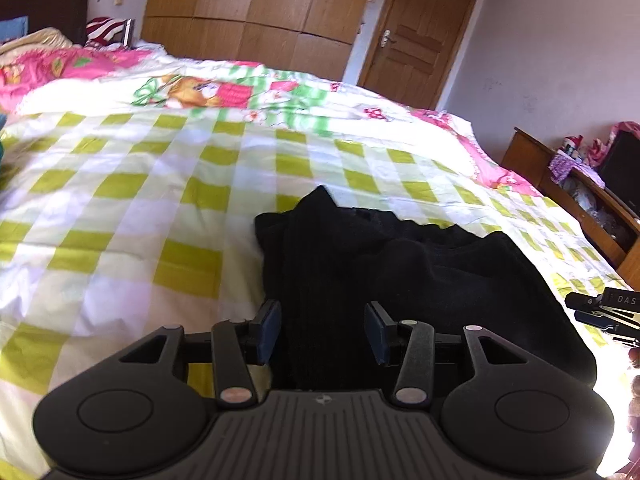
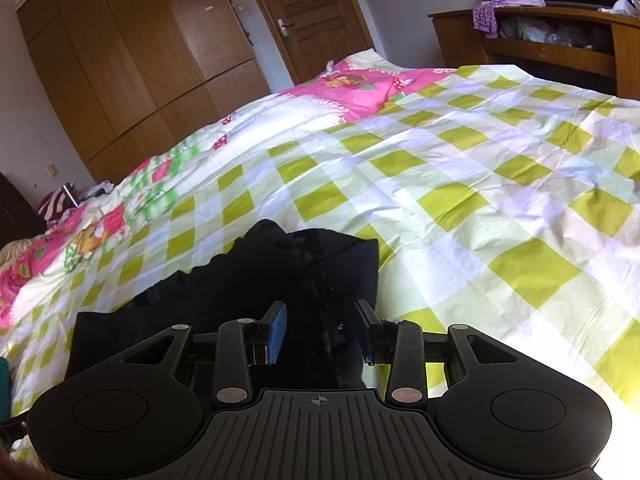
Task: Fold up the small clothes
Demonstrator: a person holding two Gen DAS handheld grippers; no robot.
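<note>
Black garment [image 1: 400, 264] — dark knit cloth, rumpled, partly folded on itself. Lies flat on checked bedspread [image 1: 160, 200]. One ribbed strip runs lengthwise; a corner peaks at the far end. Right wrist view: same cloth [image 2: 240, 280], layered, wavy edge along one side.

garment [image 1: 400, 272]: matt black knit cloth, soft
bedspread [image 1: 140, 208]: smooth checked cloth, lightly creased
wardrobe [image 1: 256, 4]: wood, satin finish
left hand-held gripper [image 1: 324, 332]: matt black plastic, blue pads
</note>
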